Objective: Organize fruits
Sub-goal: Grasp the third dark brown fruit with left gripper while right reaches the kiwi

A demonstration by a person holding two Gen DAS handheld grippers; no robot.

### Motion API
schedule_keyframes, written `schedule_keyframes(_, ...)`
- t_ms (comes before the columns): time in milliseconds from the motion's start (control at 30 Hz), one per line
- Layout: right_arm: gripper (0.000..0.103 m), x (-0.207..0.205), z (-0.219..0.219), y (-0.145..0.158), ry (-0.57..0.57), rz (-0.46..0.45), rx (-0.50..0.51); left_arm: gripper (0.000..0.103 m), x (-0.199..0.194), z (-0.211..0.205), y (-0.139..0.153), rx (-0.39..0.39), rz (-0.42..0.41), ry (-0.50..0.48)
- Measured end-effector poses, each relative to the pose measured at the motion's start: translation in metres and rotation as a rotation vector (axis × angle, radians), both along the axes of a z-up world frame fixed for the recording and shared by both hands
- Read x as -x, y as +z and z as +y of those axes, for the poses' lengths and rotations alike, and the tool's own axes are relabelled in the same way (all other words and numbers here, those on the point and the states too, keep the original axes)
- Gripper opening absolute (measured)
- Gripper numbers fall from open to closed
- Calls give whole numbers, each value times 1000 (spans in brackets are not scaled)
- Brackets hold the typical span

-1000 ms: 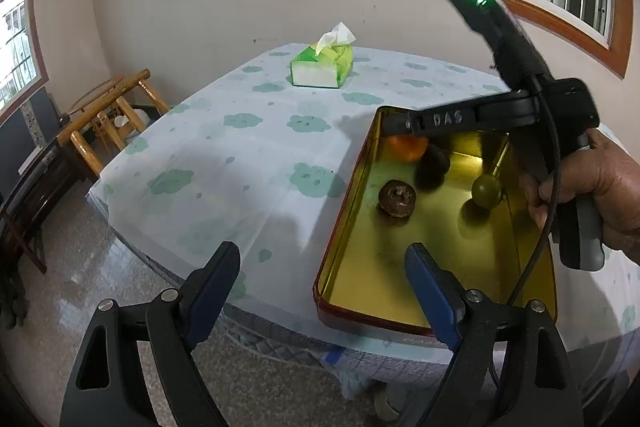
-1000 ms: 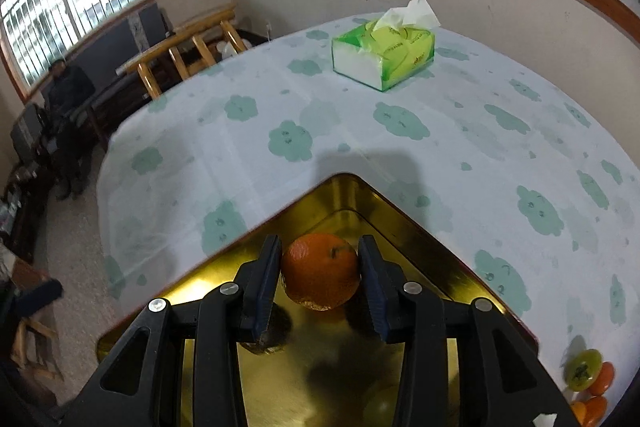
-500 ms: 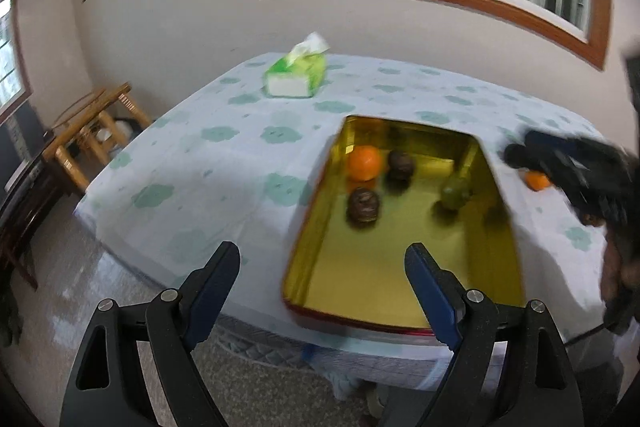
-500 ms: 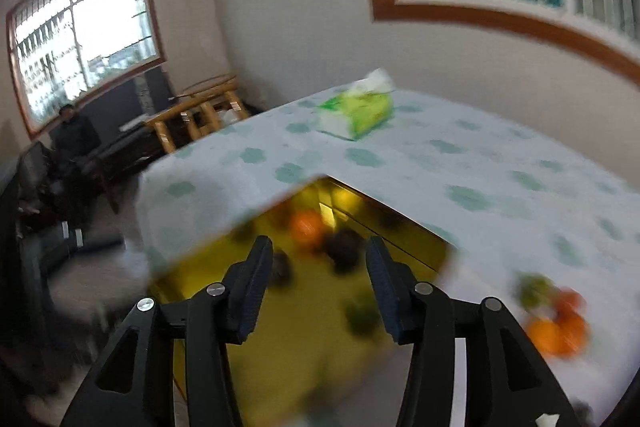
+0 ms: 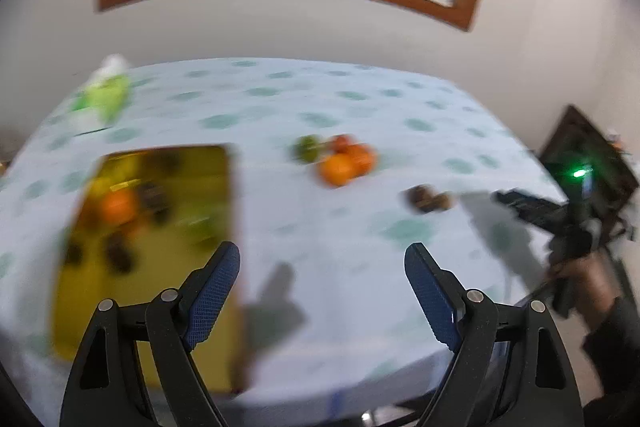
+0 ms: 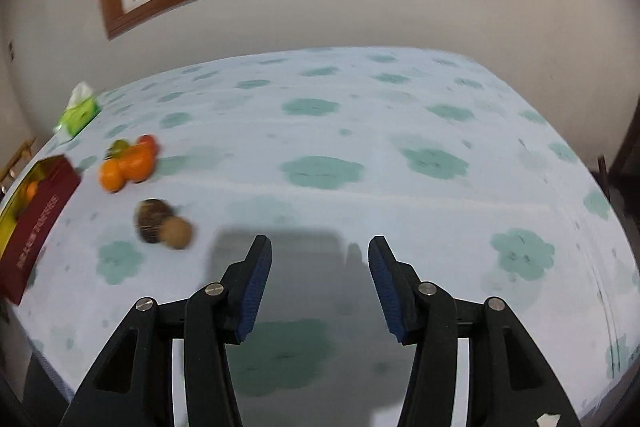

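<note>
Swinging away from the tin is the big change: a second ago the right gripper [image 6: 319, 285] was down inside it with its fingers around an orange, and now it's up over bare tablecloth [image 6: 360, 131] with the fingers spread and nothing between them. So that orange got dropped off, and I'd say we're between fruits, heading for the next pick. The left gripper [image 5: 320, 291] has panned right too, fingers wide apart and empty, hovering near the table's front edge. Everything's motion-blurred, so take details loosely.

Biggest thing first: the table, covered in the pale cloth with green blotches. On it sits the gold-lined tin [image 5: 236, 195], red on the outside, over to the left. Inside I can make out one orange [image 5: 117, 205] plus a few dark blobs and something greenish, too smeared to count properly.

Still loose on the cloth, well apart from the tin: a cluster of oranges [image 6: 126, 165] with a green fruit [image 6: 119, 146] tucked behind it, and nearer the right gripper, a dark brown fruit [image 6: 150, 221] touching a lighter tan one [image 6: 177, 233]. That brown pair looks like the easiest next grab.

Tissue box [image 6: 78, 113] sits at the far left corner, out of the way.
</note>
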State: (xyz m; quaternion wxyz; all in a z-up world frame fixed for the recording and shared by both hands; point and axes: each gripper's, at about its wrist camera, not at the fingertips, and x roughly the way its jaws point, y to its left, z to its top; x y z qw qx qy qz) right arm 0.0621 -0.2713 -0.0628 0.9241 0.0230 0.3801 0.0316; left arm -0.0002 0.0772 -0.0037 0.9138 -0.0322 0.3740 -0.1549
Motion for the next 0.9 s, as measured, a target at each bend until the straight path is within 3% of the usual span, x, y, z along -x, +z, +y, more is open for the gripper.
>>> schedule_keyframes(167, 49, -4, -11, -12, 5, 20, -60, 85, -50, -67, -17, 37, -5, -240)
schedule_keyframes(333, 50, -3, -12, -13, 57, 9, -107, 85, -94, -113, -39, -30, 50, -417)
schedule_keyframes(600, 51, -5, -26, -16, 67, 17, -236, 85, -133, -140, -55, -77, 127, -553)
schedule_keyframes(700, 51, -4, -29, -17, 68, 16, -264, 83, -140, -148, -66, -136, 135, -576)
schedule_keyframes(767, 53, -5, -31, -18, 63, 20, -288, 80, -142, -153, -73, -157, 142, -597)
schedule_keyframes(867, 55, -8, -34, -20, 51, 33, -308, 53, -141, -160, -82, -179, 161, -644)
schedule_keyframes(900, 56, -8, -34, -20, 50, 33, -312, 47, -138, -162, -82, -198, 132, -647)
